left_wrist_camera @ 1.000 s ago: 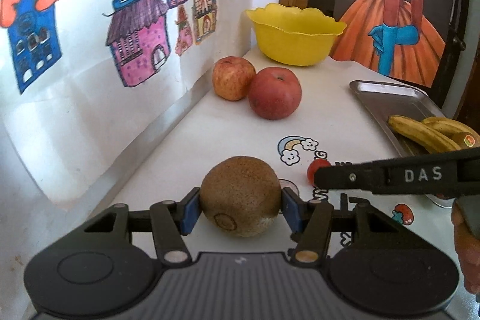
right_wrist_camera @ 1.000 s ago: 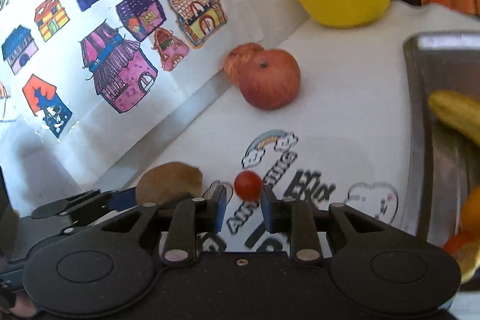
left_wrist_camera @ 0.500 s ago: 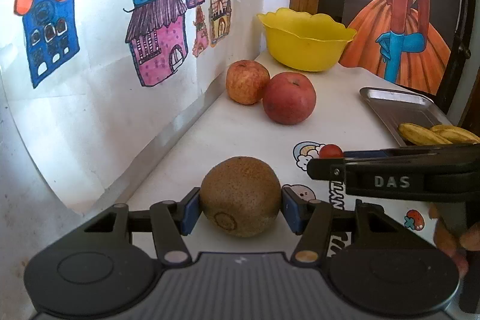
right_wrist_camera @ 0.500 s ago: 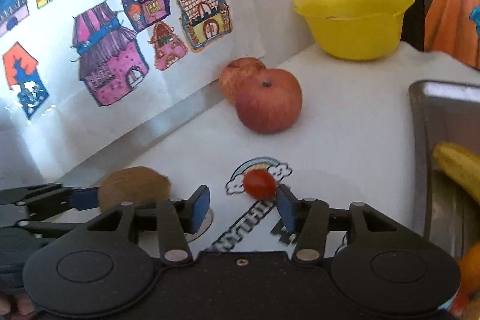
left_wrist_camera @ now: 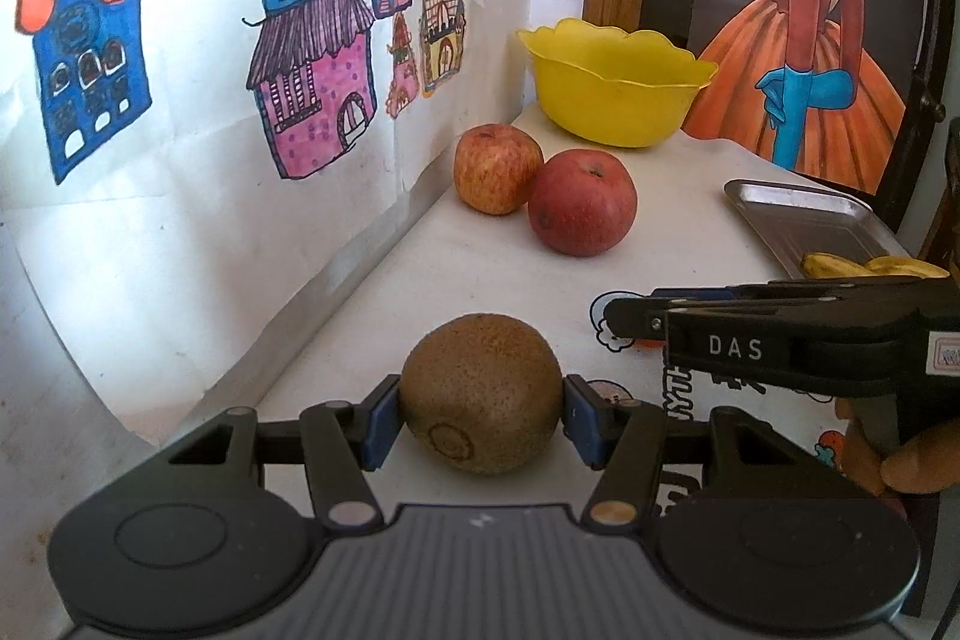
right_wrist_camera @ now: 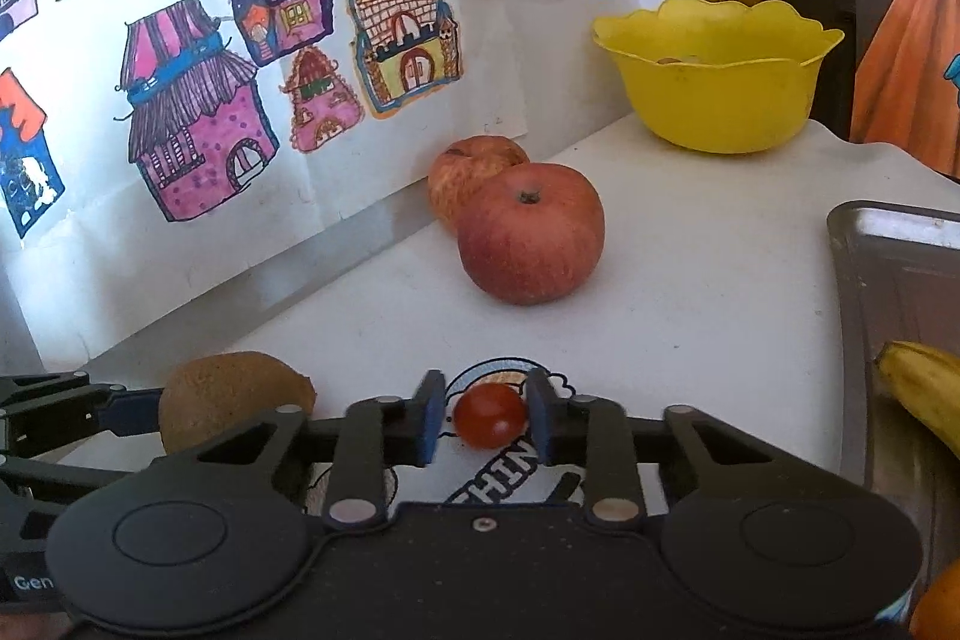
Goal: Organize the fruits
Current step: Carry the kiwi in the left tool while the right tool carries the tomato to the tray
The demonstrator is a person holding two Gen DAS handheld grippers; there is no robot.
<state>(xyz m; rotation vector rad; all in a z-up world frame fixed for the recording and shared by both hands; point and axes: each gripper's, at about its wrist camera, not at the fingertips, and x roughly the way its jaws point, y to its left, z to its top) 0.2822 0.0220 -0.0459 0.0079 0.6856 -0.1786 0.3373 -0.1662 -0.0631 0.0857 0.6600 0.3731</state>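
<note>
Bare table [right_wrist_camera: 708, 280] lies between the apples [right_wrist_camera: 531, 233] and tray [right_wrist_camera: 888, 244]; bowl [right_wrist_camera: 717, 70] behind.

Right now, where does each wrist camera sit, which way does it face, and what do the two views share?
Left wrist: on the left gripper, looking forward and down past the kiwi clamped in its pads toward the yellow bowl; the right gripper and a fingertip enter from the right.
Right wrist: on the right gripper, facing the same wall, its pads shut on the cherry tomato; the left gripper enters from the left.
Shared: kiwi, two apples, bowl, steel tray, bananas.
</note>
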